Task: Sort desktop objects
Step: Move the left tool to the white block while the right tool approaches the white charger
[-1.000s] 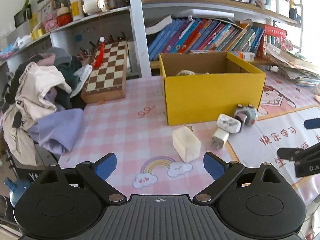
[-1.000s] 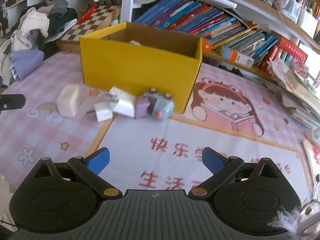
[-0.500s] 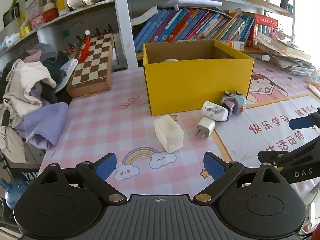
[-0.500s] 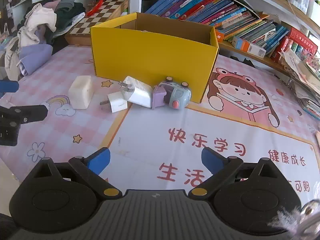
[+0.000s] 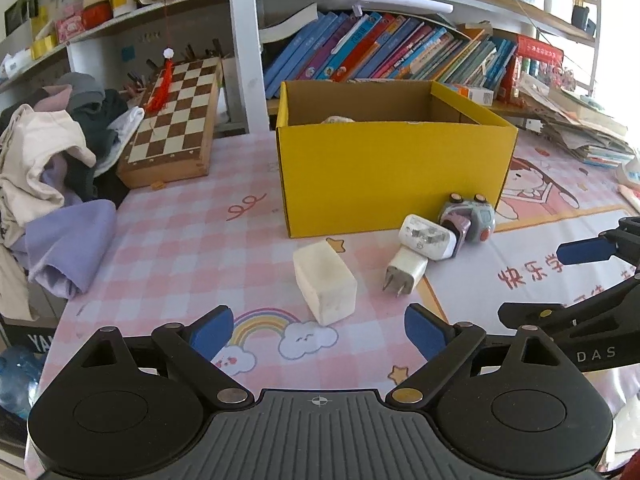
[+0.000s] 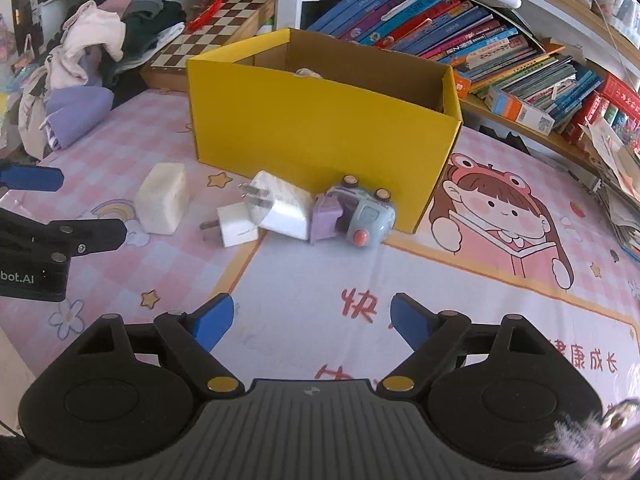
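A yellow cardboard box stands open on the pink mat, something pale just showing inside. In front of it lie a cream block, a small white plug, a larger white charger and a grey-purple toy car. My left gripper is open and empty, just short of the cream block. My right gripper is open and empty, short of the chargers and car.
A chessboard and a heap of clothes lie at the left. Shelves of books run behind the box. Loose papers pile at the right. The table edge is at the left.
Both grippers have moved: the left has drawn closer to the cream block, the right has come nearer the chargers and car. Both stayed open. No object has moved.
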Available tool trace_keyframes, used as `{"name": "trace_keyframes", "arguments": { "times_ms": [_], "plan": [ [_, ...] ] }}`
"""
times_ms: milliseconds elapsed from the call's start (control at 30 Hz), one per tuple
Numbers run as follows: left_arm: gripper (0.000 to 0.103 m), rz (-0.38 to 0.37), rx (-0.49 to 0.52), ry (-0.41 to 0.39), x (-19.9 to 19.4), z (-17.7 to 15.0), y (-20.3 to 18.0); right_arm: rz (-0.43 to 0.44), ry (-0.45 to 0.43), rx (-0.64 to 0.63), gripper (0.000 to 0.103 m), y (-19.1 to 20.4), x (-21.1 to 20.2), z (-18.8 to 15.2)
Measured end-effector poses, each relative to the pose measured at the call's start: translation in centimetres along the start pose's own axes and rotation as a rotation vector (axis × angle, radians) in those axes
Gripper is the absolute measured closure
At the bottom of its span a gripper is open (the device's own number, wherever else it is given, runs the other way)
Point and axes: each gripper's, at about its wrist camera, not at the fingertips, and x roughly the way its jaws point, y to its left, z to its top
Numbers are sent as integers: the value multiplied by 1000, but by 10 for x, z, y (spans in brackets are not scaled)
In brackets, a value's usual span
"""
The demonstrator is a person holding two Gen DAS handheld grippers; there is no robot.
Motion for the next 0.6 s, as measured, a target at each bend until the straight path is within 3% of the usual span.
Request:
{"name": "trace_keyframes", "arguments": {
  "times_ms": [400, 467, 600],
  "plan": [
    [18, 6, -46, 32, 29, 12, -3, 21, 13, -11, 20, -14, 16, 16],
    [20, 9, -51, 36, 34, 13, -3, 34, 11, -22, 24, -13, 19, 20],
    [26, 22, -58, 51, 45, 16, -3, 72, 8, -57, 40, -8, 25, 26]
  ]
}}
